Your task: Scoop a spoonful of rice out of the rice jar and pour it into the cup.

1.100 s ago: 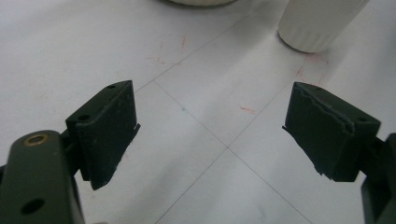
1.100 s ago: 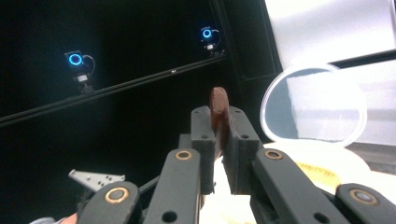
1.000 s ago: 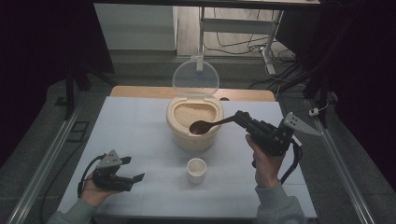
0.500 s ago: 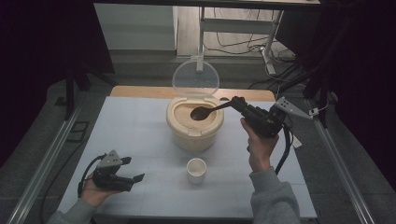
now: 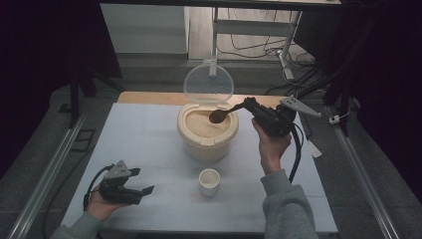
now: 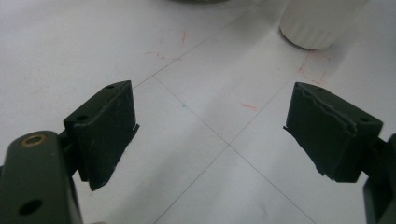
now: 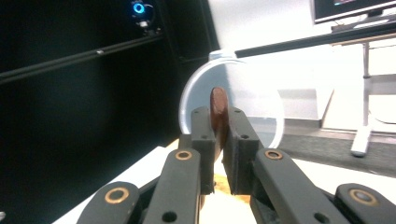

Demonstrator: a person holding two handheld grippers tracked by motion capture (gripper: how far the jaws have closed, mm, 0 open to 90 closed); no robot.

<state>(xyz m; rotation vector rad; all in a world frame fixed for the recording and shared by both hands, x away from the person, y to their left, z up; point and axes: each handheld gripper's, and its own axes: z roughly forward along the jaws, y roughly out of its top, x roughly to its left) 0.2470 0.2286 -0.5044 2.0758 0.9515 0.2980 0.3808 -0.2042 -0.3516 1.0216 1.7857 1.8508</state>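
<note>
High view: right tongs, pressed onto the handle of a brown spoon, hold its bowl over the grain in a beige pot at the desk's centre, toward 12 o'clock, clear lid raised. White cup just toward 6 o'clock of the pot. Left tongs, spread and empty, at 8 o'clock.
</note>
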